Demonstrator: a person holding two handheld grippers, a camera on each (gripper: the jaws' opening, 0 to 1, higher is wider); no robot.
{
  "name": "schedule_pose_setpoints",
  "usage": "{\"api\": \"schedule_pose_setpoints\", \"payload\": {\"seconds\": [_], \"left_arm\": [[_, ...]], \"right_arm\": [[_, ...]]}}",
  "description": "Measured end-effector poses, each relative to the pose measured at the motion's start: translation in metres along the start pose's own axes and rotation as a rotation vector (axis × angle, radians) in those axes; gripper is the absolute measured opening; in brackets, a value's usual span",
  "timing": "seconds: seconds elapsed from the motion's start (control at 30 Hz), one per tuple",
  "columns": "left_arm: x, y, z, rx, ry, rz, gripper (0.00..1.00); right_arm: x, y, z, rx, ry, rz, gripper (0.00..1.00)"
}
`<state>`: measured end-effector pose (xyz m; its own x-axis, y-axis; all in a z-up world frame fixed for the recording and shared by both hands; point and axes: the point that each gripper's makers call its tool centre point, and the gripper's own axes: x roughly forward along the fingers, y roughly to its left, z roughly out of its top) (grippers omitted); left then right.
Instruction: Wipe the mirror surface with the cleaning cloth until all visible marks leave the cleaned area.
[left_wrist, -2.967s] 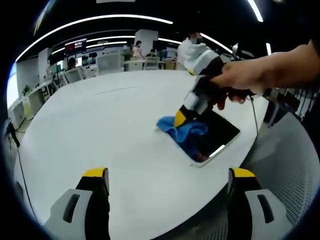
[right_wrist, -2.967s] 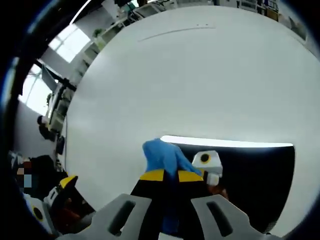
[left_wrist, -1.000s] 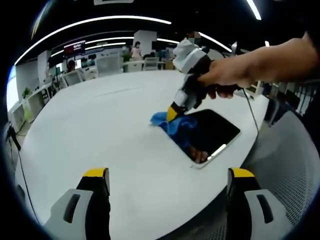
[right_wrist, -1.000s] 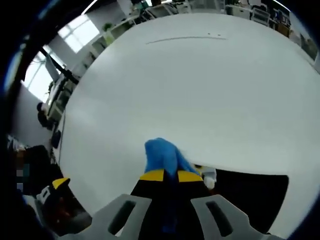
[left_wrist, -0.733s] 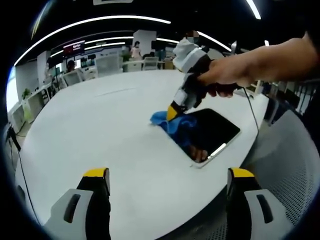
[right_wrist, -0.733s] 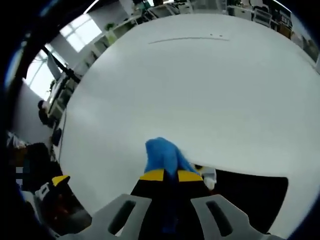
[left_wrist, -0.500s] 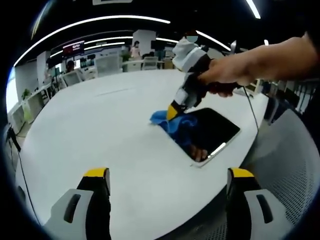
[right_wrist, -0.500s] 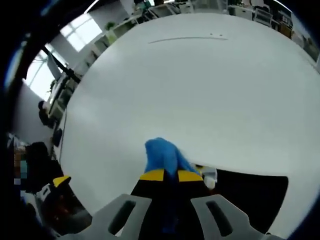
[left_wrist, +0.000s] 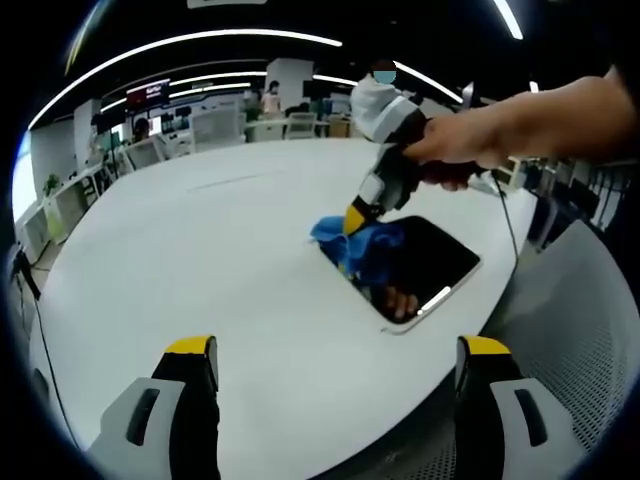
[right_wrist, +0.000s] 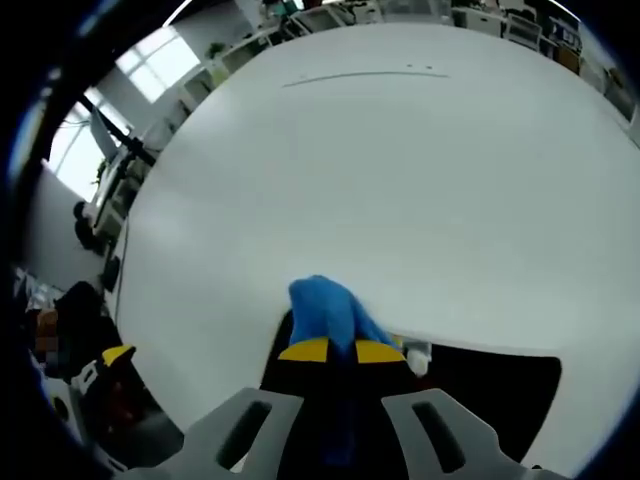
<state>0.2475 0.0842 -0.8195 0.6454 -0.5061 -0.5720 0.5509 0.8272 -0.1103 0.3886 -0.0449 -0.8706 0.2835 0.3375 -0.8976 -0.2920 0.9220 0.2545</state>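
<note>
A: Nearest thing first: left claw (left_wrist: 335, 400) hangs released over bare tabletop (left_wrist: 200, 260), jaws wide apart, nothing in them. Ahead and to its right, right claw (left_wrist: 353, 220) is clenched on the cloth (left_wrist: 362, 245), pressing it at the mirror's (left_wrist: 425, 265) near-left corner.

B: From the right claw (right_wrist: 335, 352), the cloth (right_wrist: 325, 310) bunches just past the tips, mirror (right_wrist: 480, 390) below and right.

A: Risk, I'd guess: cloth rides off the edge onto the tabletop (right_wrist: 400, 180), so that corner gets skipped. Or the mirror slides, since nothing pins it.

B: Can't make out marks; the glass just reads dark. The far office is a blur.
</note>
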Motion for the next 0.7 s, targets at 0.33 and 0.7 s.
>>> {"api": "schedule_pose_setpoints", "payload": {"seconds": [0.33, 0.7], "left_arm": [[0.001, -0.001, 0.001, 0.009, -0.001, -0.006, 0.99], [0.0, -0.001, 0.0, 0.013, 0.002, -0.005, 0.99]], "right_arm": [[0.0, -0.018, 0.002, 0.015, 0.004, -0.003, 0.02], [0.0, -0.029, 0.001, 0.016, 0.009, -0.02, 0.02]]}}
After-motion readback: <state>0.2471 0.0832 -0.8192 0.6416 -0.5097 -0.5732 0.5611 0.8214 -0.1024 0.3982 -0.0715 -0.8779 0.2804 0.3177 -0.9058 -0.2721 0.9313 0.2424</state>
